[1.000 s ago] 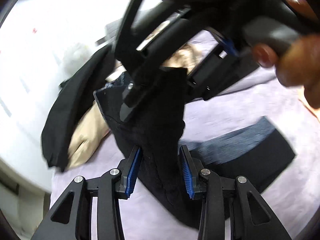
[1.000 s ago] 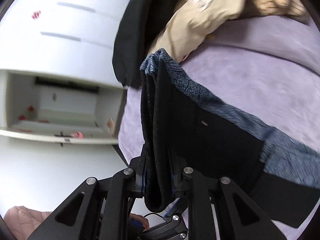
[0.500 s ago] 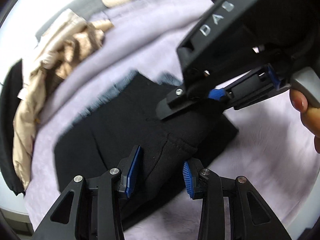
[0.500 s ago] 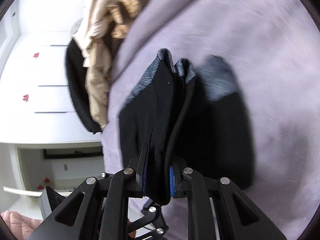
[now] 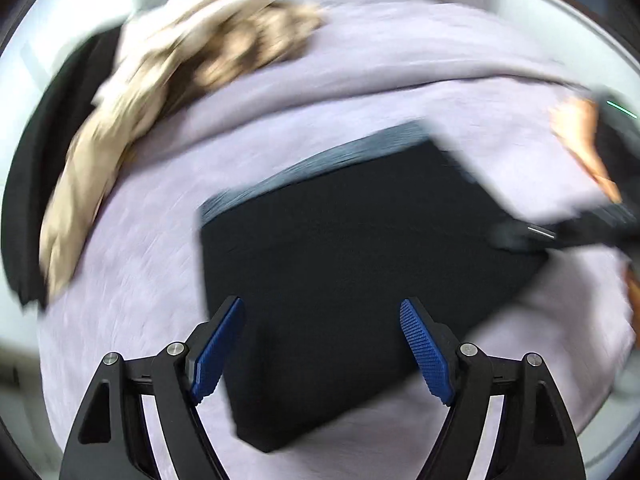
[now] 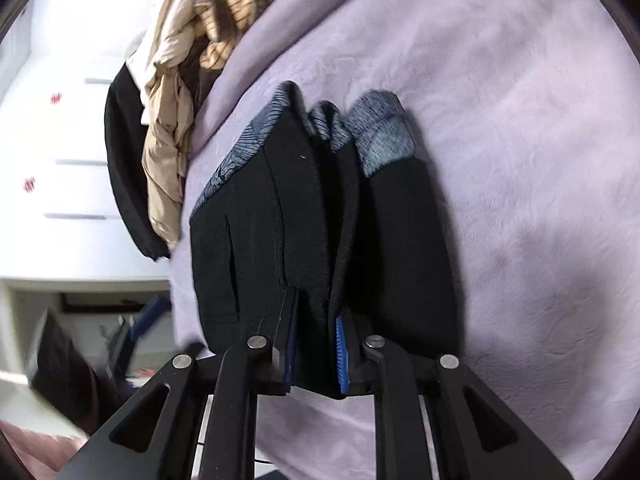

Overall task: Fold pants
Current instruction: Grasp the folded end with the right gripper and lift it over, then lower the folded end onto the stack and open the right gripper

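The black pants [image 5: 360,264] with a grey-blue patterned waistband lie folded into a thick rectangle on the lilac blanket [image 5: 400,92]. My left gripper [image 5: 320,348] is open and empty just above their near edge. In the right wrist view my right gripper [image 6: 314,356] is shut on the near folded edge of the pants [image 6: 304,216], with the layers standing up between its blue pads [image 6: 342,356]. The right gripper also shows blurred at the right edge of the left wrist view [image 5: 560,232].
A heap of beige and black clothes [image 5: 168,80] lies at the blanket's far left, also seen in the right wrist view [image 6: 172,112]. White cabinet fronts [image 6: 60,120] stand beyond the bed's left edge. Bare blanket [image 6: 520,160] spreads to the right.
The pants were lowered from hanging to lying folded on the blanket. My left gripper opened, let go of the fabric and drew back. My right gripper kept its hold.
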Motion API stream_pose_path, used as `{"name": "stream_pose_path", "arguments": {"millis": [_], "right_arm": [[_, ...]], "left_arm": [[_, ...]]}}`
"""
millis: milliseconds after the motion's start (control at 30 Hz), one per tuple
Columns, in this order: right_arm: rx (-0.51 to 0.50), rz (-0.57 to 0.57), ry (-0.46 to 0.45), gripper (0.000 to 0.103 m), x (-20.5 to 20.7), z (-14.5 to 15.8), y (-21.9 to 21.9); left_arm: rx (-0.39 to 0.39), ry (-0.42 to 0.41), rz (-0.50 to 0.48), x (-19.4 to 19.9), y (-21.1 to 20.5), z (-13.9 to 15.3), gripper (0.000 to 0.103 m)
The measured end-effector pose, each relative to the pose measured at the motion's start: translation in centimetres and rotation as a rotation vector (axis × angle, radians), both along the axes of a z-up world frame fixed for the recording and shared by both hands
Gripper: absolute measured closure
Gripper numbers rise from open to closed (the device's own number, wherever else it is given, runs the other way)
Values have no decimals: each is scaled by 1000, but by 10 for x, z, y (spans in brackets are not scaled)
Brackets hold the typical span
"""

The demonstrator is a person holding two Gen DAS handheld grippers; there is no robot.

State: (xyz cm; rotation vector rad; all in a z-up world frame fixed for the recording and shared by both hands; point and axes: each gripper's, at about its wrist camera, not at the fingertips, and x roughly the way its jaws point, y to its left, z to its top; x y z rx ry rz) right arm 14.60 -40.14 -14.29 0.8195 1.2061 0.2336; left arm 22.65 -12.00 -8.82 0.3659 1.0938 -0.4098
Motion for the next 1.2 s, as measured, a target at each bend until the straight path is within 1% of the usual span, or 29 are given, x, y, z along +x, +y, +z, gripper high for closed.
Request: {"name": "stream_pose_path", "arguments": {"millis": [33,67,100,133,167,233,300,333,400,433,467,500,533,567,600,633,700,733,767,800,867,900,933,1000,1100,1167,1200], "right_arm": [[-53,16,-5,86,-4,2,3],[-95,30,1,86,-5,0,7],[-127,36,12,86,-7,-6,10],[-125,25,17,86,-10,-9,11],[-111,11,19,86,-12,-11,10],[-112,-11,28,84,-16,-9,10],[-143,-5,48,82,-17,-2,13],[-159,0,62,79,-17,2,14],[-214,4,87,75,-16,15,16],[-239,4,78,74,-14,26,15],[-249,-2,49,73,-12,35,13],[-249,-13,10,67,-8,44,10],[-246,-27,-28,55,1,53,7],[-244,-40,-49,49,14,57,4],[-244,-51,-54,45,30,58,2],[-236,-54,-52,45,46,56,1],[-217,-61,-22,45,75,41,-2],[-205,-59,14,52,89,29,-3],[-190,-57,51,66,100,18,-3],[-195,-59,79,83,105,8,-5],[-215,-55,85,86,101,3,-6],[-227,-51,87,90,98,2,-6],[-246,-39,99,93,95,0,-5],[-283,-4,122,95,89,-2,-2],[-356,33,111,95,75,6,3],[-392,31,117,94,67,15,6],[-405,25,119,92,62,21,9]], "left_arm": [[16,49,55,9,10,-15,22],[24,100,83,16,16,-28,22],[17,129,92,18,19,-35,20],[12,144,102,19,21,-41,18],[15,132,105,18,21,-41,14],[14,139,99,18,20,-39,14],[6,149,124,20,23,-32,14],[0,133,136,20,27,-26,14],[-24,77,168,28,36,-8,14],[-43,58,192,38,42,-1,14],[-51,55,207,46,46,1,14],[-53,55,223,54,49,1,14],[-41,57,250,66,53,-1,14],[-33,61,273,74,56,-4,14],[-42,70,297,83,59,-7,14],[-58,85,324,95,62,-11,14],[-74,101,347,98,62,-13,14],[-82,103,351,102,63,-14,14],[-90,107,347,102,63,-14,14],[-98,116,338,100,60,-16,14],[-94,137,316,103,58,-24,14],[-89,148,299,97,52,-29,14],[-85,145,278,91,46,-34,14],[-81,142,263,91,41,-39,14],[-66,158,239,84,34,-36,14],[-39,173,208,77,29,-37,14],[-36,178,196,74,28,-38,14]]}}
